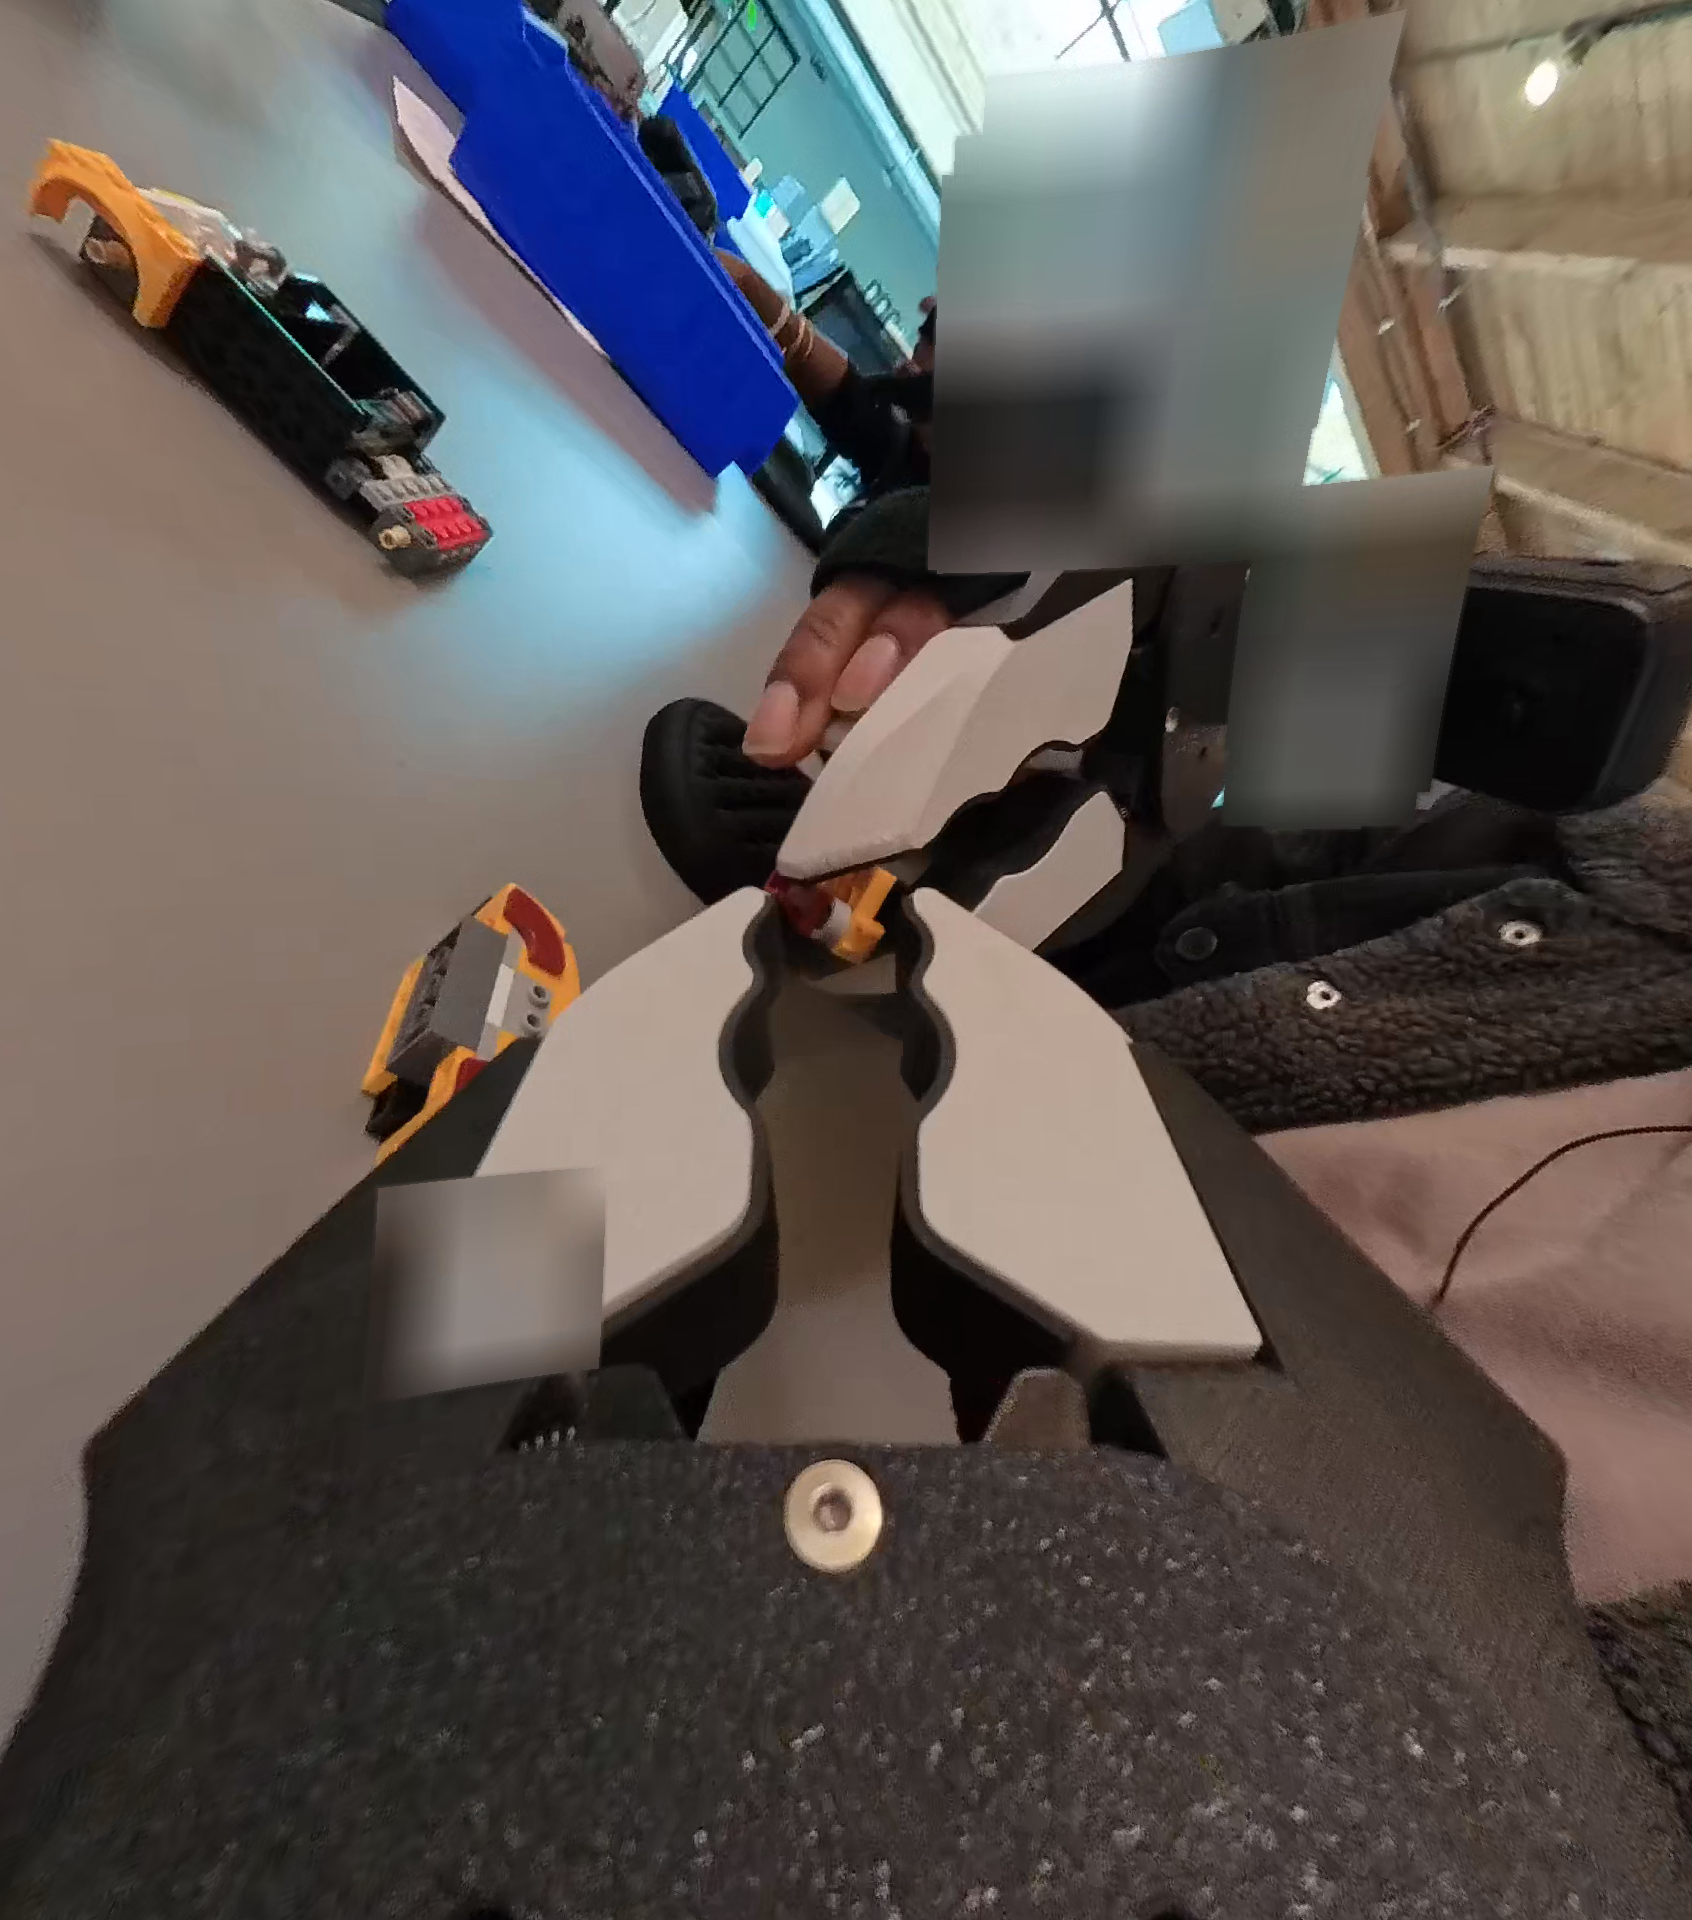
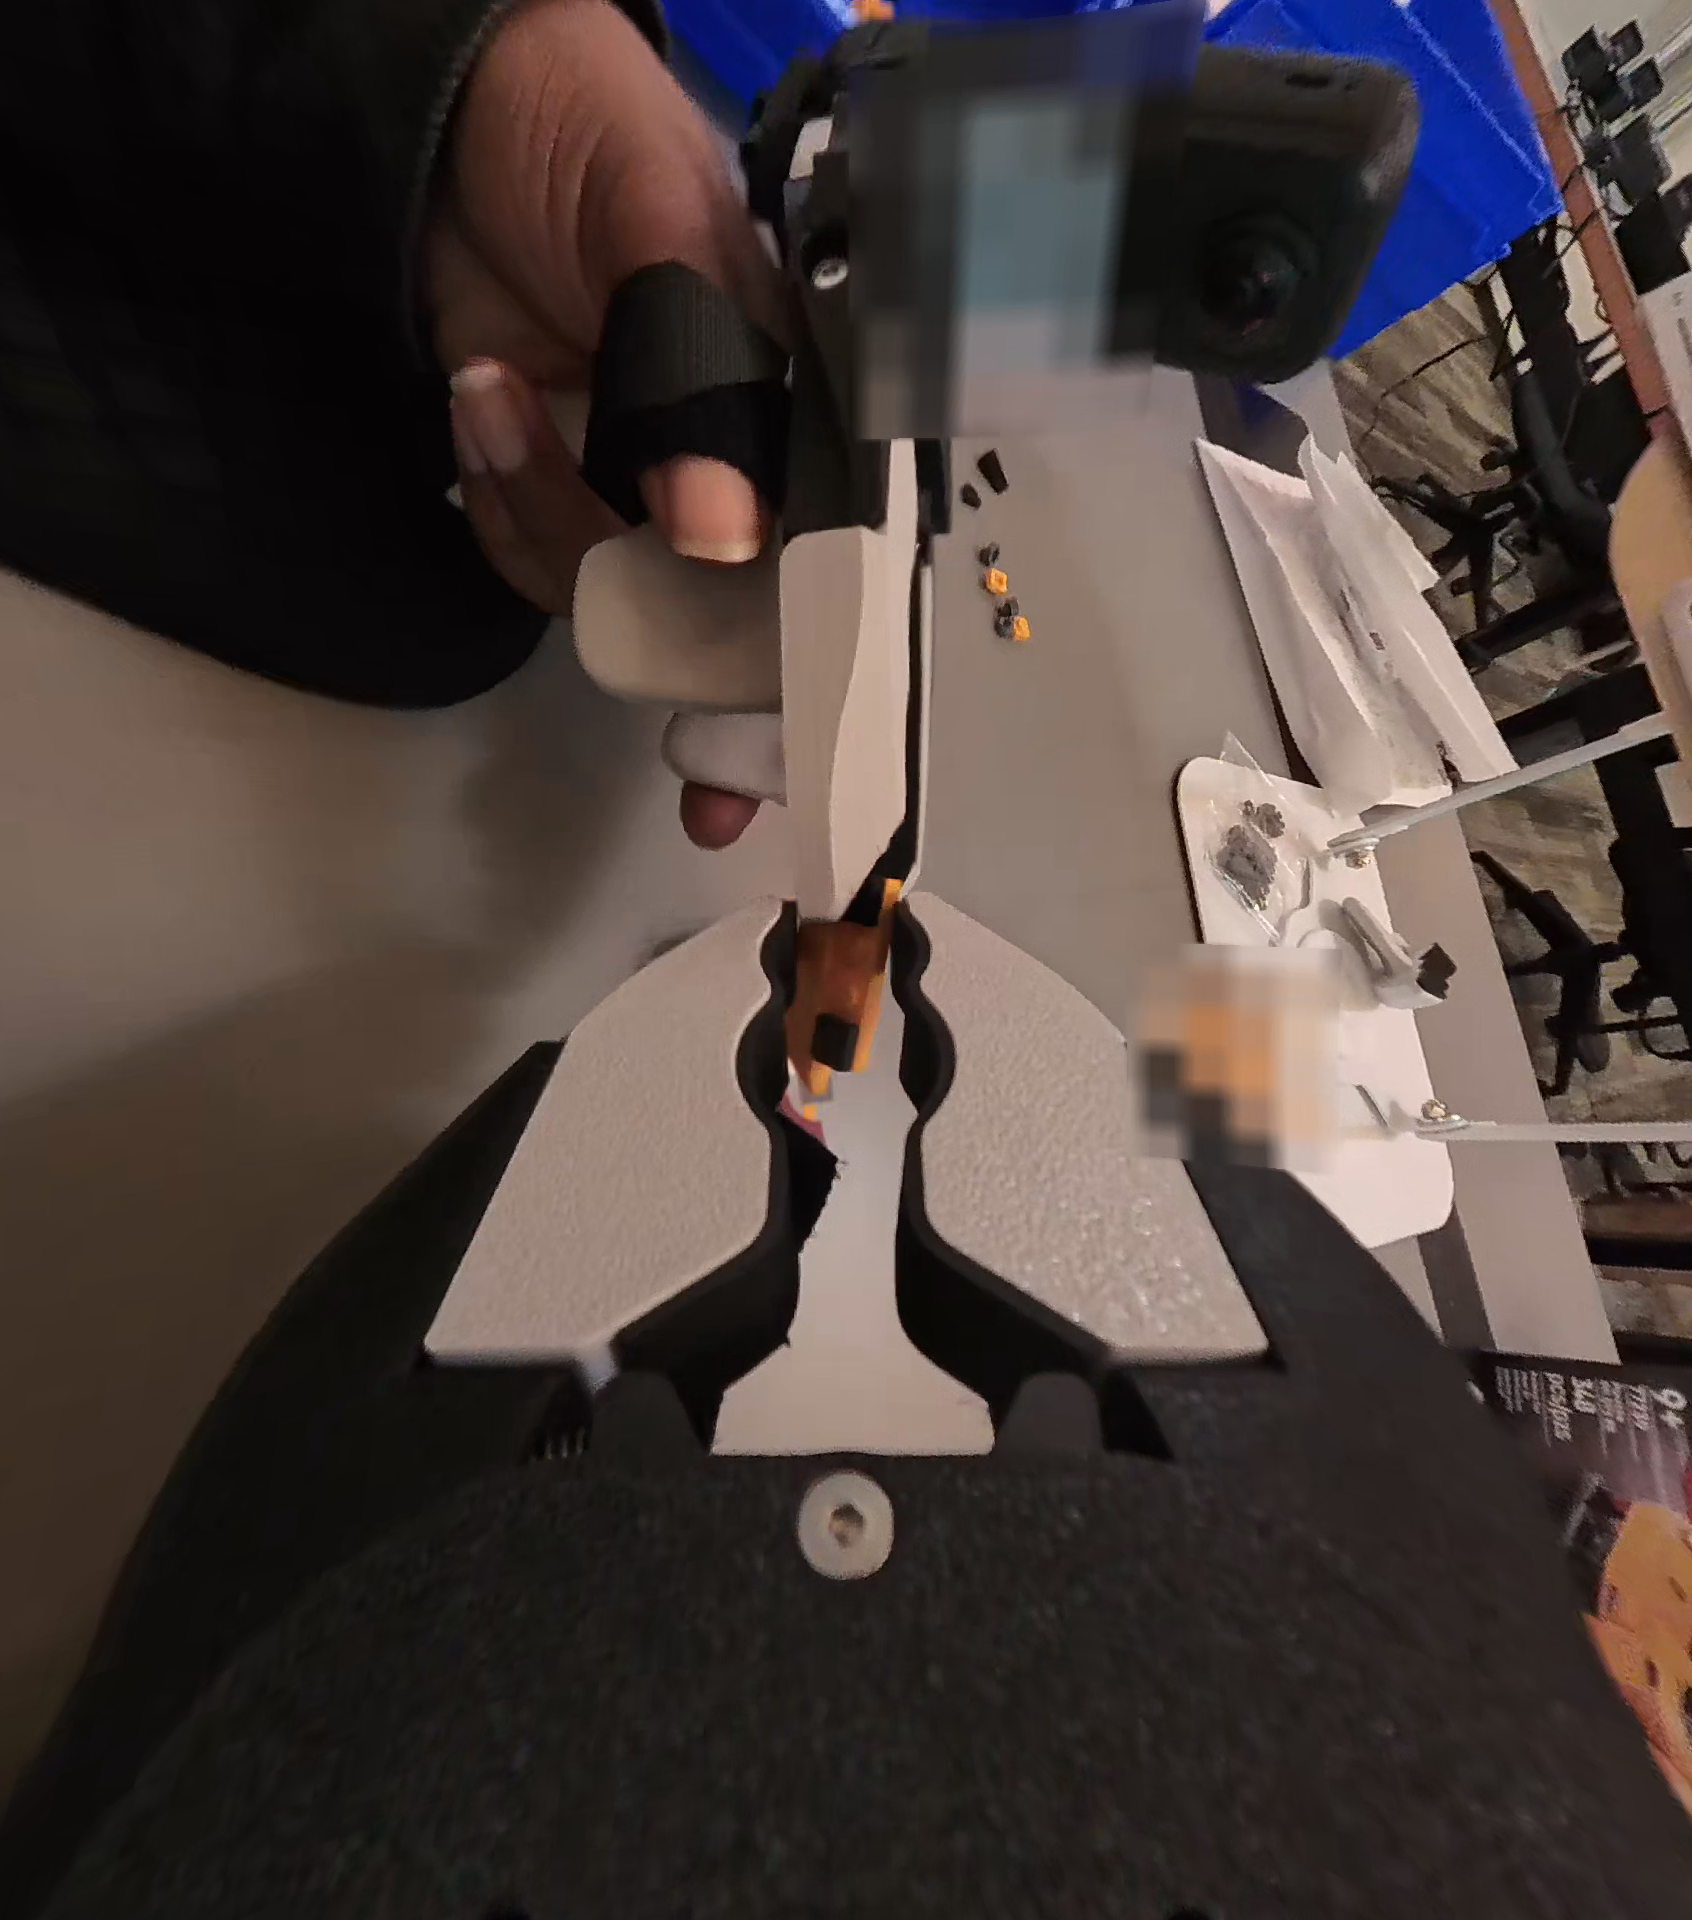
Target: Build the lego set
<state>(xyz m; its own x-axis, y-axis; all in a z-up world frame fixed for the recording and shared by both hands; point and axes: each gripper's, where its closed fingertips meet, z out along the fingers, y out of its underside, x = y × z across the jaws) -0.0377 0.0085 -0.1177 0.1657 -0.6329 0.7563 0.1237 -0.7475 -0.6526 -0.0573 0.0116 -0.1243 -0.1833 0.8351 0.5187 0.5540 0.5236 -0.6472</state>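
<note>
**Two grippers meet on a small orange piece above the grey desk**

A grey desk (image 1: 146,727) carries blue bins (image 1: 603,239) at its far edge, a long black-and-orange lego assembly (image 1: 260,353) and a smaller orange-and-grey sub-build (image 1: 478,997). Above it, the left hand-held gripper (image 1: 837,925) and right hand-held gripper (image 2: 842,977) meet tip to tip, both narrowed onto one small orange lego piece (image 2: 837,987) with red and white bits. Loose small parts (image 2: 1003,603) and a white tray (image 2: 1237,821) of dark pieces lie on the desk beyond.
</note>
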